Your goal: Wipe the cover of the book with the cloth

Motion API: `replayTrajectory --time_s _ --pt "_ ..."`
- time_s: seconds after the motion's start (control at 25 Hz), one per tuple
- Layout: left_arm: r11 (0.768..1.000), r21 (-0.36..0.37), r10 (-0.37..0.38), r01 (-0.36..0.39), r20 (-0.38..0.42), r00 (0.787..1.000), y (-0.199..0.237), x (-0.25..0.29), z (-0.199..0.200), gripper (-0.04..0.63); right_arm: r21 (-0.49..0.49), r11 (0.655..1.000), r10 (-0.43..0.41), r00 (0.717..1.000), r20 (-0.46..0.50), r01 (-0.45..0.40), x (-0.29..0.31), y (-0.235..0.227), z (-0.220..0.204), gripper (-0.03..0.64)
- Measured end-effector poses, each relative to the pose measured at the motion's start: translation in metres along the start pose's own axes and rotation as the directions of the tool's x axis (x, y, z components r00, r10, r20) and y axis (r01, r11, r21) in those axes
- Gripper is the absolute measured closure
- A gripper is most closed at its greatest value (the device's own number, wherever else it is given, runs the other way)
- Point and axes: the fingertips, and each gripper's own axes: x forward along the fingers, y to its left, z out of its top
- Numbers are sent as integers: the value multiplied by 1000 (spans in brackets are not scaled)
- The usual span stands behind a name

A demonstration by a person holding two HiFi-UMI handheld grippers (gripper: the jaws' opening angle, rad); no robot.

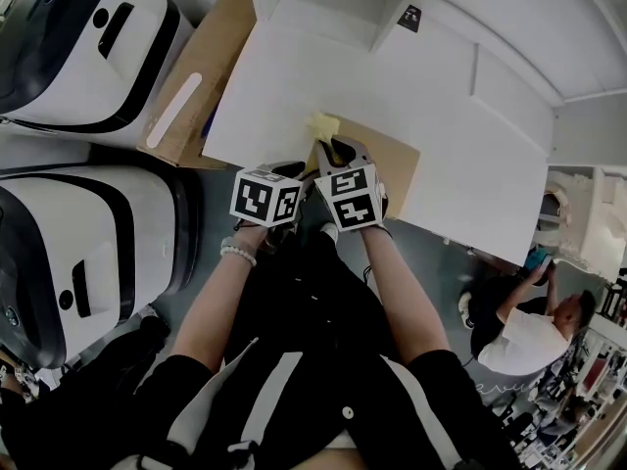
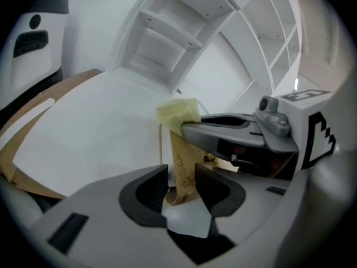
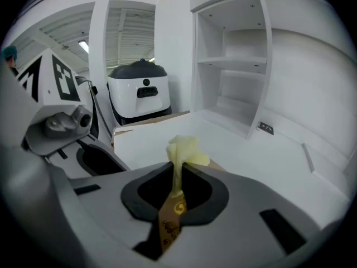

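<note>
Right hand-held gripper (image 3: pixel 177 176) pinches cloth (image 3: pixel 184 148) — over book (image 1: pixel 392 164).

The book (image 1: pixel 392 160) lies at the table's (image 1: pixel 294 76) near edge, cloth (image 1: pixel 323 123) on its corner.

Cannot read the print on the book (image 1: pixel 392 160); cannot see its near edge under the right gripper (image 1: pixel 338 152), nor the pinched end of the cloth (image 1: pixel 322 123).

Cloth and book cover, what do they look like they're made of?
The cloth looks like soft pale-yellow fabric, matte and bunched into folds. The book cover is probably paper or card: tan, flat and stiff, with darker printed ornaments. Its exact stock is unclear.
</note>
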Motion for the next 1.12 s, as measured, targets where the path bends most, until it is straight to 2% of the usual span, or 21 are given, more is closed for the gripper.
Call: replayTrajectory --time_s 0.2,0.56,1.12 --pt "1000 -17 2 -2 7 1000 1 0 0 442 33 999 5 1000 -5 -5 1 -2 -3 580" --pt "1000 -10 17 -17 1 1000 2 0 -1 445 98 993 -63 998 9 61 -14 -27 -14 580" --pt "999 -11 33 -33 0 999 2 -1 -1 448 192 957 -214 976 -29 215 -60 -88 -61 580"
